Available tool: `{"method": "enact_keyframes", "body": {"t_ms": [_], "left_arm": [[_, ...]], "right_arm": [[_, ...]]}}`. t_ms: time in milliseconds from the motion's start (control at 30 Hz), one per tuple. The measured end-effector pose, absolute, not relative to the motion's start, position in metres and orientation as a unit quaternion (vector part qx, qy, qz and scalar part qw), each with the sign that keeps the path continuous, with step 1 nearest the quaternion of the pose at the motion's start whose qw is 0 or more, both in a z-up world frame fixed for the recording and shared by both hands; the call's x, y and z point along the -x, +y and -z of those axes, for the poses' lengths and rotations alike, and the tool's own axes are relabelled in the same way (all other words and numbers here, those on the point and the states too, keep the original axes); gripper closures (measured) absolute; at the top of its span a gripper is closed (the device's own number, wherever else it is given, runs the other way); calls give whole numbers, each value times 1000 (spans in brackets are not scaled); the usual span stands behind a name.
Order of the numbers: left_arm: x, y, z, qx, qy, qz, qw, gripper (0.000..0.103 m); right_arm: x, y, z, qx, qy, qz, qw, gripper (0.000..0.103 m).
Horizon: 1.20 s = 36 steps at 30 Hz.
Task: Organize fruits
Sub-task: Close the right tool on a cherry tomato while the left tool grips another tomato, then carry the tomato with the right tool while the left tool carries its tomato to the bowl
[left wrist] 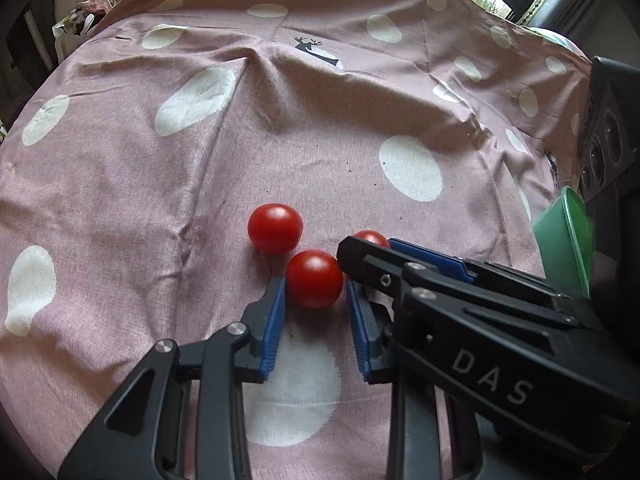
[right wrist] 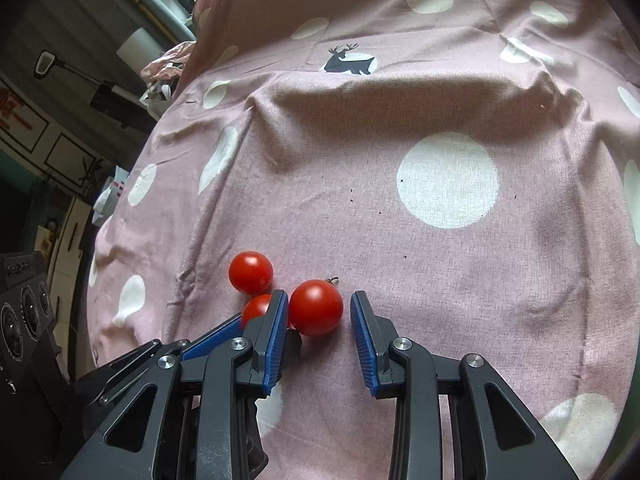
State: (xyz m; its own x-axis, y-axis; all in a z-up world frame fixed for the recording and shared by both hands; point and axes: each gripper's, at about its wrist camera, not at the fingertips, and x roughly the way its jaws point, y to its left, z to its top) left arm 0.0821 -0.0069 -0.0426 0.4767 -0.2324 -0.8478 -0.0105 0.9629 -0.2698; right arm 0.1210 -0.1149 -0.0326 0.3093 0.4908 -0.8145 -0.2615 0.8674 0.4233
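Note:
Three red cherry tomatoes lie close together on a pink cloth with white dots. In the left wrist view my left gripper (left wrist: 316, 286) is open, its blue pads on either side of the nearest tomato (left wrist: 315, 283). A second tomato (left wrist: 275, 228) lies just beyond to the left. The third tomato (left wrist: 370, 238) is partly hidden behind my right gripper's finger (left wrist: 362, 256). In the right wrist view my right gripper (right wrist: 319, 300) is open around that third tomato (right wrist: 316, 307), which touches the left pad. The left gripper's tomato (right wrist: 258, 309) and the far tomato (right wrist: 251, 272) lie to its left.
A green plastic bowl (left wrist: 568, 240) stands at the right edge of the cloth. A black speaker box (left wrist: 612, 132) stands behind it, also seen in the right wrist view (right wrist: 24, 312). The cloth (right wrist: 440, 240) is wrinkled, with a fold ridge across the far side.

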Motion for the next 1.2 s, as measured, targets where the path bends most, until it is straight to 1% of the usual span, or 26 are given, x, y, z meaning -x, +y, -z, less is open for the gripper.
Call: {"method": "enact_keyframes", "body": {"t_ms": [67, 500, 900, 1033, 1200], "left_arm": [[-82, -9, 43, 109, 504, 61, 854, 76], [-76, -15, 36, 88, 492, 58, 864, 76], [-65, -16, 22, 99, 483, 76, 867, 76], [-60, -20, 17, 98, 474, 80, 872, 76], [-58, -17, 12, 104, 462, 74, 878, 76]], "right_arm": [[-121, -115, 33, -105, 538, -234, 803, 73], [-115, -129, 28, -123, 531, -225, 808, 73], [-81, -176, 27, -155, 529, -175, 816, 73], [-77, -180, 25, -147, 519, -157, 827, 73], [-74, -185, 17, -162, 506, -180, 828, 73]]}}
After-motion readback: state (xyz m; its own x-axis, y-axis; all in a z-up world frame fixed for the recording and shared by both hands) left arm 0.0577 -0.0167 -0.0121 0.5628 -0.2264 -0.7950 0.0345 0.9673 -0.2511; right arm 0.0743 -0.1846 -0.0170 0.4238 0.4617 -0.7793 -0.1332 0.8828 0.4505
